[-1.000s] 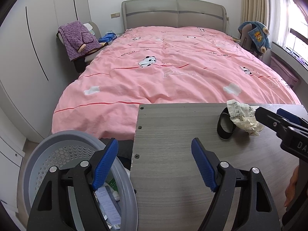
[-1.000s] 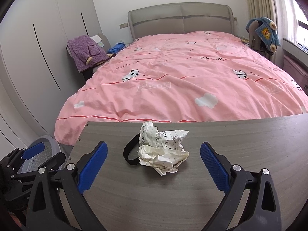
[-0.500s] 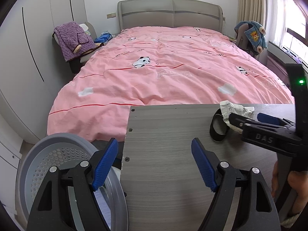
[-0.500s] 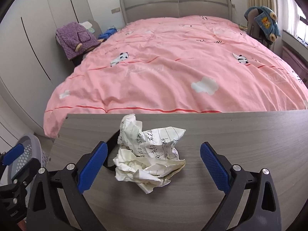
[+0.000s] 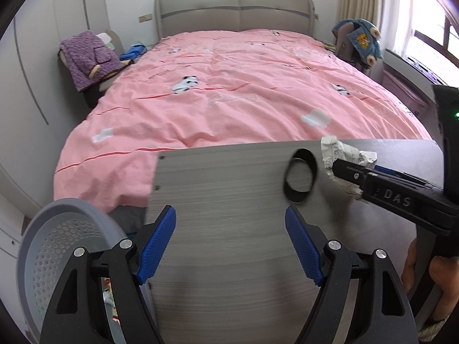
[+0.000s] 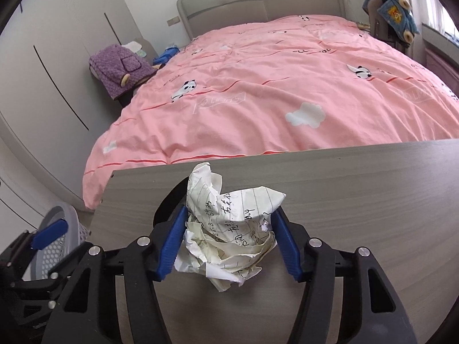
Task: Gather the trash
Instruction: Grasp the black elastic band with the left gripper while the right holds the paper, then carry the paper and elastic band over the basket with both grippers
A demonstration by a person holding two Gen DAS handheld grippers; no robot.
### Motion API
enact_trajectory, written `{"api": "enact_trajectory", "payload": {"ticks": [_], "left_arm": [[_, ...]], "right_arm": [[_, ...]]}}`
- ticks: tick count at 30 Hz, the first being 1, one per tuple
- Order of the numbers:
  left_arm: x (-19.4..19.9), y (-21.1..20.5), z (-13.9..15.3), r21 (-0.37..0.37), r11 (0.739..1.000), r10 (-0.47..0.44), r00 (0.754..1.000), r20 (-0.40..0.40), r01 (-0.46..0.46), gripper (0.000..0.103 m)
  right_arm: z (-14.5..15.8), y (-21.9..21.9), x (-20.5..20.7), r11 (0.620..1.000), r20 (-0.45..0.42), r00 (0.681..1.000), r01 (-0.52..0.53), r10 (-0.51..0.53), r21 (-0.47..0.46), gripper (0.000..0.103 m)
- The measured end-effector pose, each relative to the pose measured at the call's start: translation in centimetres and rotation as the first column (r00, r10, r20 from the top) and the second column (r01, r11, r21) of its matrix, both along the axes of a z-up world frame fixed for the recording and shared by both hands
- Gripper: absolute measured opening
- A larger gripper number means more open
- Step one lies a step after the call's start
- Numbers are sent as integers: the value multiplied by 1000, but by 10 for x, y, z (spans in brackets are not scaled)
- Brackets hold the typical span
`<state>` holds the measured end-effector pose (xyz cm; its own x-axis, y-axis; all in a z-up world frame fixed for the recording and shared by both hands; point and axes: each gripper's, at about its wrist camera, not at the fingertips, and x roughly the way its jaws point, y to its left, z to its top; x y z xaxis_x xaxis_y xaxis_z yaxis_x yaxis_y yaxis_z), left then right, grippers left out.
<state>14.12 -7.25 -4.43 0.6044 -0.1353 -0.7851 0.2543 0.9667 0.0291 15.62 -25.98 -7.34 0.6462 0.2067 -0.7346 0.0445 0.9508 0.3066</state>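
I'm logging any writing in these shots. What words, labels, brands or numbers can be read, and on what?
"DAS": raised letters on the right gripper's black body, left wrist view.
Handwriting on the crumpled lined paper: too creased to read.
Outlined word on the pink duvet: too faint to read.
Small dark print on the duvet: too small.

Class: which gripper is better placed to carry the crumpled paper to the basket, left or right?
Right. The right gripper has just been closing and its pads now press the crumpled paper. The left gripper is open over bare tabletop, beside the basket.
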Motion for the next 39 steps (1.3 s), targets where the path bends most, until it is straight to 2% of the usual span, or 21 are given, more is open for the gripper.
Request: {"api": "enact_trajectory", "payload": {"ticks": [6,15,24,27,29,30,31,32,39], "left_arm": [[8,-25,-11,-38,998,-59,996,-59,57,75],[42,-65,-36,-32,997,-79,990,-119,76,75],[62,-88,-50,20,996,-80,990,-112,83,73],[61,-92,-48,17,995,-96,990,-101,98,53],[59,-95,-47,14,994,-109,989,-102,111,30],[58,-96,-46,11,993,-117,987,-105,119,23],[56,-96,-45,6,992,-125,986,-112,126,11],[54,-96,-45,0,991,-130,984,-120,131,5],[24,-86,-35,-6,989,-144,983,-113,145,5]], "right_arm": [[7,-26,-25,998,19,998,53,-53,15,58],[2,-58,-62,991,17,992,127,-128,46,58],[-2,-79,-82,981,13,984,178,-179,83,58],[-3,-81,-83,979,11,983,184,-185,85,58],[-1,-80,-85,979,14,983,184,-185,88,58],[-1,-80,-86,979,16,983,183,-185,90,58],[-1,-79,-88,979,18,983,182,-184,92,58],[-1,-79,-89,979,20,983,181,-184,95,58],[1,-74,-97,980,25,984,171,-174,98,58]]}}
